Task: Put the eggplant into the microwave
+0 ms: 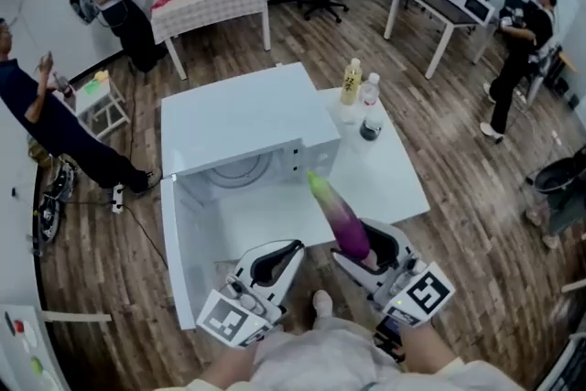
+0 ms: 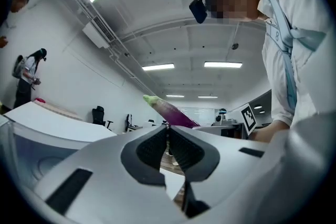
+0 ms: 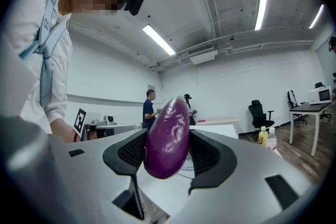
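Head view downward, gripper views upward, sharing eggplant (image 1: 339, 217)

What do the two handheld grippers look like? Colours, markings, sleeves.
The left gripper and right gripper match. Each has a smooth light-grey moulded shell with rounded jaws, lined with dark ribbed pads, and dark rectangular slots in the shell. Each carries a white cube printed with black square markers. The person wears pale long sleeves.

— Where's the eggplant (image 1: 341, 215)?
— In the air, tilted. It's purple with a green tip, fat end clamped between the right gripper (image 1: 368, 250) fingers (image 3: 209, 157), tip toward the microwave (image 1: 243, 114).
— And that?
— White, on the counter (image 1: 394, 179), door (image 1: 181, 252) swung open.
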The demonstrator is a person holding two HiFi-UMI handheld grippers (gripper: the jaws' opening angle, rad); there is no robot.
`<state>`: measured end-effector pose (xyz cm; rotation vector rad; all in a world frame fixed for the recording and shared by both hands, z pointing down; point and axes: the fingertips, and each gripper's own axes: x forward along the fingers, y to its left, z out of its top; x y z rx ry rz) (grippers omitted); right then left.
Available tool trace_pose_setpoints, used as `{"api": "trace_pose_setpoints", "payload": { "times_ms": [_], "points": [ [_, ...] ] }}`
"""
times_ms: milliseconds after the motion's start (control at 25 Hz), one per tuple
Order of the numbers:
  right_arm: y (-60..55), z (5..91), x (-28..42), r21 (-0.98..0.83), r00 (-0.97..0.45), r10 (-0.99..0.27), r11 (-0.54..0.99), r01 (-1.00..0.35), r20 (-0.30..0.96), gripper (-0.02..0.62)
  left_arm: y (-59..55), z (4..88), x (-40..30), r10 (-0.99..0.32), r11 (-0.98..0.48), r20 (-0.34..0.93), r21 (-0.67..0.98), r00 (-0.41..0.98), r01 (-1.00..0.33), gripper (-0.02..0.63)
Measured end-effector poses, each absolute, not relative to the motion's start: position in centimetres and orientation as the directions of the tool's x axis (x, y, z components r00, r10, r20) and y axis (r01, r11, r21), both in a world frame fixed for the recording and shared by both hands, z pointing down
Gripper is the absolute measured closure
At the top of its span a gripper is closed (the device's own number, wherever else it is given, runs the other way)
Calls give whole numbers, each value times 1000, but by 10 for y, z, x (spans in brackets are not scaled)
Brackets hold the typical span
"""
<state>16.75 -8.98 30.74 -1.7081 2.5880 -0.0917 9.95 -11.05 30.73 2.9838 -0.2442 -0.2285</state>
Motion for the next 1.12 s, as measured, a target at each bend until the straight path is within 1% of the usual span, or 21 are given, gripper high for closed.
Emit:
{"api": "trace_pose_setpoints", "payload": {
  "times_ms": [200,320,520,760,1120],
  "points": [
    [-117,316,172,-90,-528,-849,526,-846,6,337,-124,312,104,-307,-945,-159,170,938,-280,589],
    [-128,325,172,-97,-578,-816,574,-813,20,336,-127,321,109,-342,-932,-139,176,929,-317,589],
    [-147,343,168,-112,-647,-762,640,-760,37,336,-139,330,112,-424,-902,-144,157,894,-403,589],
    [-179,381,159,-103,-695,-713,688,-719,93,336,-167,350,111,-491,-870,-152,123,858,-477,589],
    [-227,450,139,-127,-725,-665,715,-688,181,336,-209,408,95,-568,-820,-118,168,815,-547,589]
  ]
}}
